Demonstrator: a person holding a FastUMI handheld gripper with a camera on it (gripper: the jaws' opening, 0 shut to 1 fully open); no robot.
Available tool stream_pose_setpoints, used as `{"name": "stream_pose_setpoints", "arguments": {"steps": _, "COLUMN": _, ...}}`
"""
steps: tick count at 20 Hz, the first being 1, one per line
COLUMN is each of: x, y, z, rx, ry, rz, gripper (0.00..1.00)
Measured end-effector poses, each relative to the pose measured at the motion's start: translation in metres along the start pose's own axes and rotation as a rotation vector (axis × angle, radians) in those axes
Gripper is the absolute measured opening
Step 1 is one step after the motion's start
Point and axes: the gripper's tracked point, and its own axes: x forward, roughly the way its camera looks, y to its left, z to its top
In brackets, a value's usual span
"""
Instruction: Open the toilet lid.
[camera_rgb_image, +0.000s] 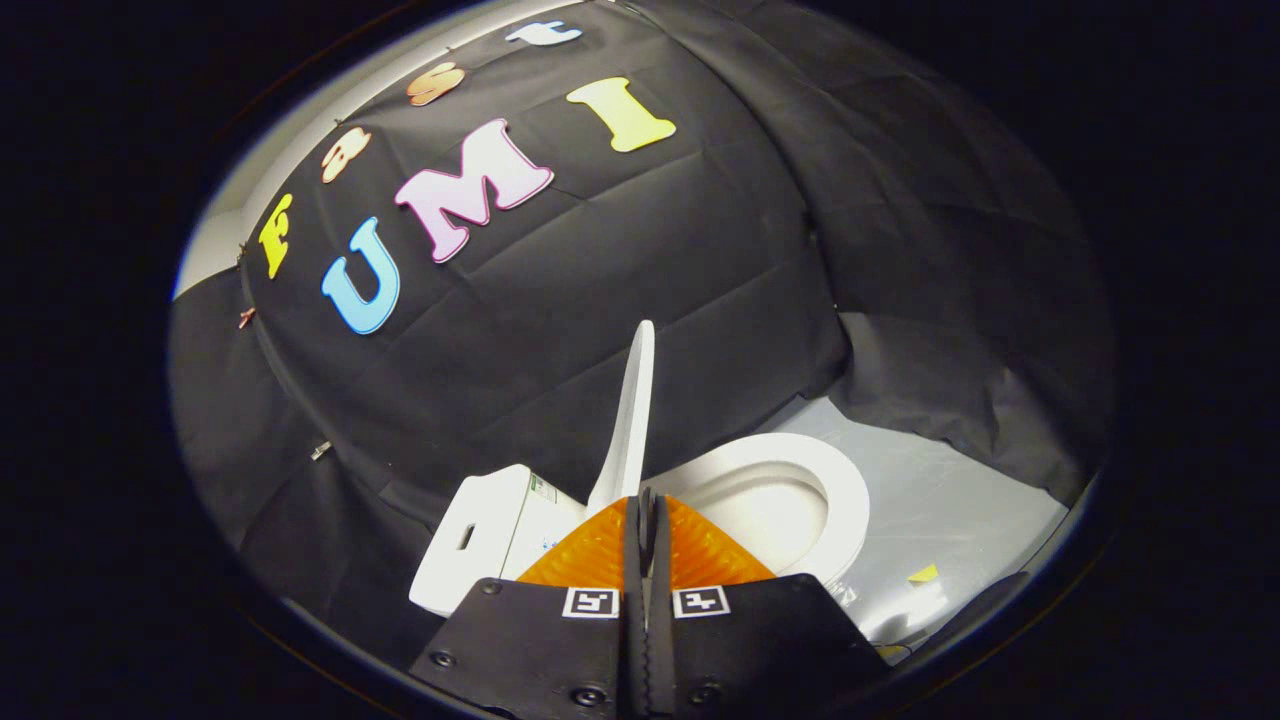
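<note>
A pale floor (960, 500) runs under black cloth walls. Nearest, the hand-held gripper (648, 505) is clenched, its orange fingers (600, 550) pressed together on nothing. Just beyond them the toilet lid (630, 420) stands upright, with the seat (850, 490) exposed beside it.

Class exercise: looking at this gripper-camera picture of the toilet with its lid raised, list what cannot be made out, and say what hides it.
- Lower edge of the lid, gripper view: hidden behind the orange fingers, so whether the shut gripper pinches it cannot be told.
- Near side of the seat: covered by the fingers.
- Tank label: too small.
</note>
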Motion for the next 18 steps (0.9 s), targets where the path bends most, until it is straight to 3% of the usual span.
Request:
{"name": "stream_pose_setpoints", "arguments": {"steps": 11, "x": -0.005, "y": 0.122, "z": -0.002, "rx": -0.226, "ry": -0.075, "rz": 0.080, "gripper": 0.05}}
{"name": "stream_pose_setpoints", "arguments": {"steps": 18, "x": -0.004, "y": 0.204, "z": -0.027, "rx": -0.372, "ry": -0.090, "rz": 0.173, "gripper": 0.05}}
